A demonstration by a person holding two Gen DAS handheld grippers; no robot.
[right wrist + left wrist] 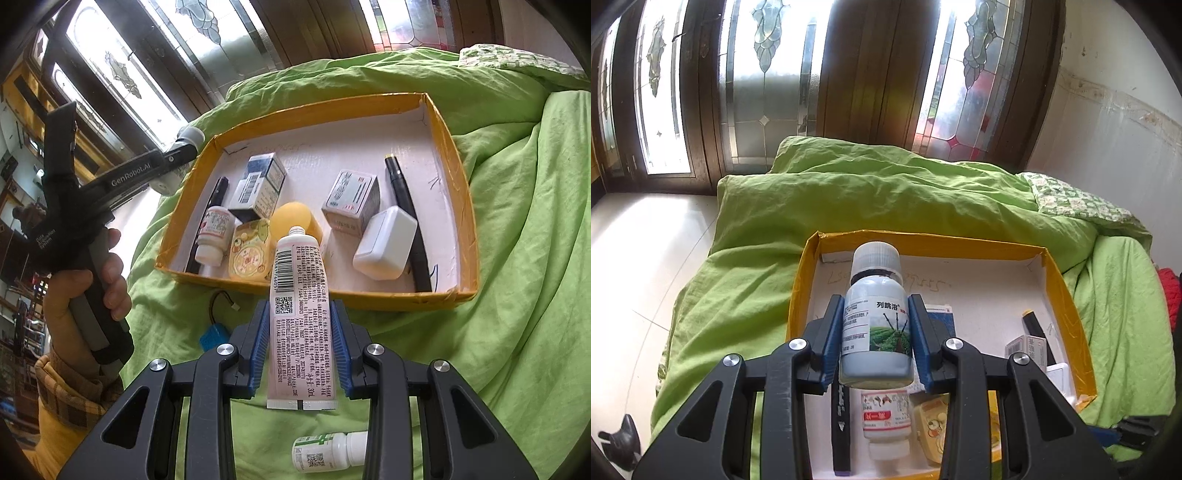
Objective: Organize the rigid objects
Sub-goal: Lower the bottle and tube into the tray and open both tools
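My left gripper is shut on a grey bottle with a ribbed clear cap, held upright above the yellow-rimmed box. My right gripper is shut on a white tube with a barcode, nozzle pointing at the box's near rim. The box holds a small white bottle, a blue-white carton, a yellow ball, a yellow tin, a grey carton, a white adapter and two black pens.
The box lies on a green quilt on a bed. A white-green bottle and a blue part with a wire lie on the quilt in front of the box. Wooden glazed doors stand behind. The left gripper's handle shows at left.
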